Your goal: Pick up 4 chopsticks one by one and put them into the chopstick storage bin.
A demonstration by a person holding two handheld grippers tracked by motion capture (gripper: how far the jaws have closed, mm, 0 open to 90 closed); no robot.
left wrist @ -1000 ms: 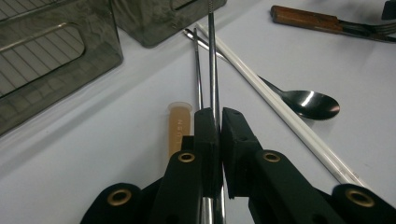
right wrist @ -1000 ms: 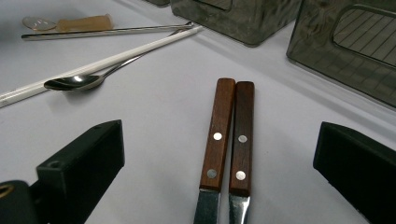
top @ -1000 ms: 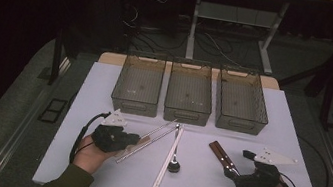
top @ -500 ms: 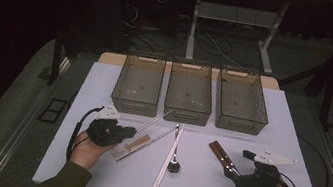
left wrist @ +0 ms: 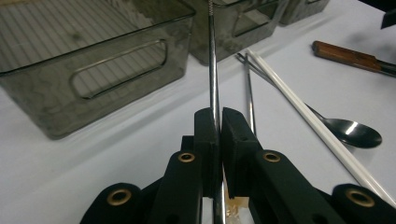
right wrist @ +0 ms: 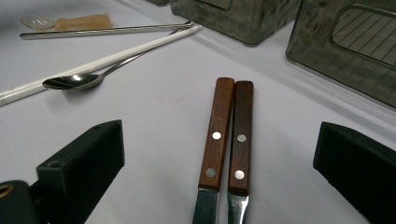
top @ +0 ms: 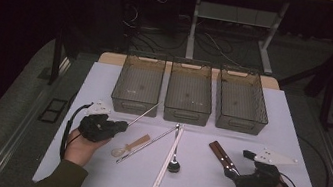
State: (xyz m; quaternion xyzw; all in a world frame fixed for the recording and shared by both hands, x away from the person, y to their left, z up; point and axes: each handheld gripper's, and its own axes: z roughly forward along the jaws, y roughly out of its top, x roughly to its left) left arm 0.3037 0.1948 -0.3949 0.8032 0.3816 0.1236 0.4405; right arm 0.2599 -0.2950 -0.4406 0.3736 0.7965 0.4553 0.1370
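Metal chopstick (top: pixel 142 114): high view, one thin steel rod, near end clamped in the left tool (top: pixel 119 125), far tip reaching toward the left bin (top: pixel 138 85). Just right of that tool on the counter (top: pixel 274 136): a pale spoon (top: pixel 130 146), a second steel rod (top: pixel 149 144), white chopsticks (top: pixel 167 160), a dark metal spoon (top: pixel 173 164). Right tool (top: pixel 234 177) rests at the blade end of two wooden-handled knives (top: pixel 222 155).

Left gripper view: left tool (left wrist: pixel 219 122) clenched on the metal chopstick (left wrist: pixel 212 60), which runs straight ahead from the jaws toward the left bin (left wrist: pixel 93 70). White chopsticks (left wrist: pixel 299 109) and dark spoon (left wrist: pixel 352 133) lie right of the jaws.

Right gripper view: right tool (right wrist: pixel 219 163) released, jaws wide apart, the two knives (right wrist: pixel 229 135) lying side by side between them, untouched. Spoon (right wrist: pixel 70 81) and white chopsticks (right wrist: pixel 107 58) ahead to the left.
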